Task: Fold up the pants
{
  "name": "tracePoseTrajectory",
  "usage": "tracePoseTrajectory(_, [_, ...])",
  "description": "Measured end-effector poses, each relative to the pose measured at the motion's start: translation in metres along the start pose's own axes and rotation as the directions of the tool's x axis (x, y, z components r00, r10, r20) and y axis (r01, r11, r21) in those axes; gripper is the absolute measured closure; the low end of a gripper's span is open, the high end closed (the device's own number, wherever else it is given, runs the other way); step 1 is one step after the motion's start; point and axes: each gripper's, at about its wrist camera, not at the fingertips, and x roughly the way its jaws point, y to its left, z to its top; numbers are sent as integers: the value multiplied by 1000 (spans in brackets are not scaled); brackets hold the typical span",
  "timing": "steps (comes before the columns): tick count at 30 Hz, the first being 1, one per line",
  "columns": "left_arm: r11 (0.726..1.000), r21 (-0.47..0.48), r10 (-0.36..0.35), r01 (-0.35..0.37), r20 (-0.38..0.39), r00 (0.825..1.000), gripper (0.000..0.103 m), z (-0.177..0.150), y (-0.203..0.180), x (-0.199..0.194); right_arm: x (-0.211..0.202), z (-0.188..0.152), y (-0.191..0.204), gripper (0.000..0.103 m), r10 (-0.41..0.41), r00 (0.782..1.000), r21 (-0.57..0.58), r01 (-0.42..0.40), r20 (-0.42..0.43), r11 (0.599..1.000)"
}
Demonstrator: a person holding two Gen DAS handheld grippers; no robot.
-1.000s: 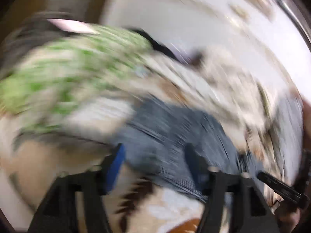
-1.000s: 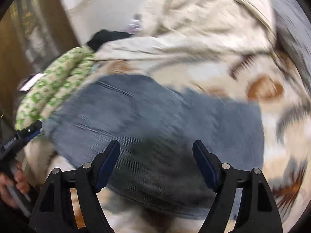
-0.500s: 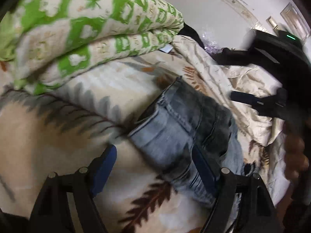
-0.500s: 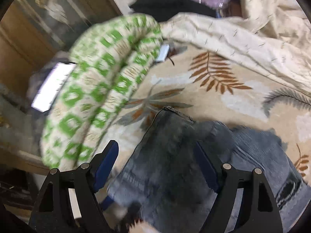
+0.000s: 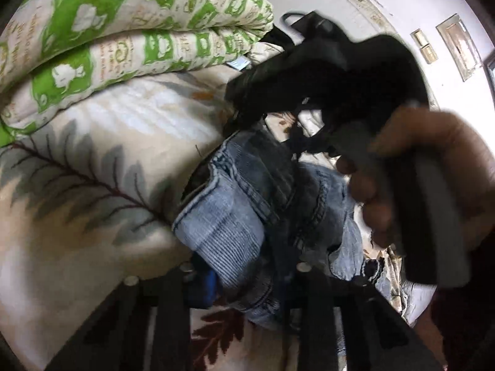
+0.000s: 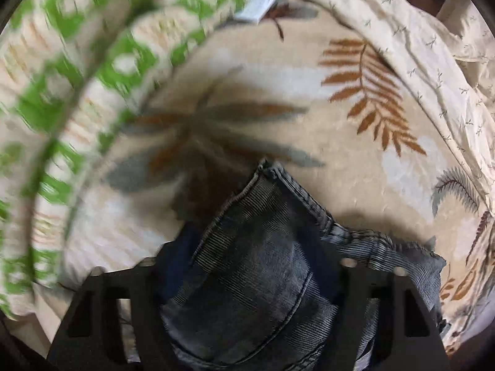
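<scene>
The blue denim pants [image 5: 235,216] lie bunched on a cream leaf-print blanket [image 5: 92,160]. My left gripper [image 5: 244,275] has its fingers around a lighter-blue end of the pants, with denim filling the gap. My right gripper shows in the left wrist view as a black body [image 5: 324,86] held by a hand [image 5: 433,167] over the pants' far end. In the right wrist view my right gripper [image 6: 250,266] is closed in on a dark denim fold [image 6: 256,253] whose corner sticks out past the fingertips.
A folded green-and-white quilt [image 5: 123,21] is stacked at the left, also in the right wrist view [image 6: 62,92]. A crumpled cream sheet [image 6: 433,61] lies at the right. A white wall [image 5: 386,6] is behind.
Both grippers have moved down onto the pants and closed on denim. The right gripper and hand have come in close in front of the left camera.
</scene>
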Motion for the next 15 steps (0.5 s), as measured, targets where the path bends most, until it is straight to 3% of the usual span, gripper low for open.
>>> tracePoseTrajectory(6, [999, 33, -27, 26, 21, 999, 85, -1, -6, -5, -22, -15, -28, 81, 56, 996, 31, -58, 68, 998])
tracePoseTrajectory(9, [994, 101, -38, 33, 47, 998, 86, 0, -17, -7, -44, -30, -46, 87, 79, 990, 42, -85, 118, 996])
tracePoseTrajectory(15, [958, 282, -85, 56, 91, 992, 88, -8, -55, -19, -89, -70, -83, 88, 86, 970, 72, -105, 229, 992])
